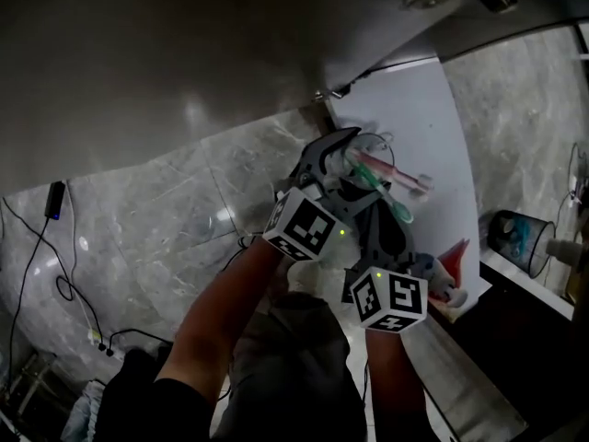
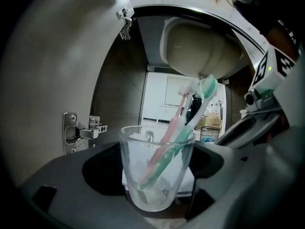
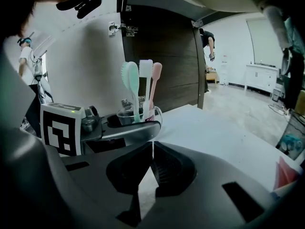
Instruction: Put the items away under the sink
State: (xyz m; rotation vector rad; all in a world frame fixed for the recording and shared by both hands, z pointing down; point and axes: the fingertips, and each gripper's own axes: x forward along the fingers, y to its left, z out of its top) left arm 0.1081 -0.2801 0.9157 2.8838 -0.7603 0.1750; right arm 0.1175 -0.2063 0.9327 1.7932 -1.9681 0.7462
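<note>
The left hand-held gripper point(image 1: 354, 162) is clamped on a clear glass tumbler point(image 2: 157, 171), one jaw pressing each side of its wall; the tumbler stands upright between them and holds a pink toothbrush point(image 2: 174, 128), a green toothbrush point(image 2: 198, 111) and, seen from the right gripper view, a white toothbrush point(image 3: 145, 80), all heads-up and leaning toward 1 o'clock in the left gripper view; whether the tumbler's base touches anything I cannot tell; at 12 o'clock above the brush heads hangs the pale underside of the sink basin point(image 2: 205, 49), and at 9 o'clock of the tumbler a metal door hinge point(image 2: 86, 132) sits on the cabinet side; the right hand-held gripper point(image 3: 152, 144) has its jaws brought together with only a thin slit of light between them and nothing held; it sits over a white surface point(image 3: 214, 128), with the tumbler at 12 o'clock just beyond its tips and the dark wood cabinet interior point(image 3: 162, 42) behind that; in the head view the left gripper's marker cube point(image 1: 301, 224) lies at 10 o'clock of the right gripper's marker cube point(image 1: 390, 297), the two close together; a red pointed item point(image 1: 455, 256), too unclear to name, lies at 2 o'clock of the right cube, and a clear container point(image 1: 520, 238) with teal contents stands at 3 o'clock, well apart from both grippers.
</note>
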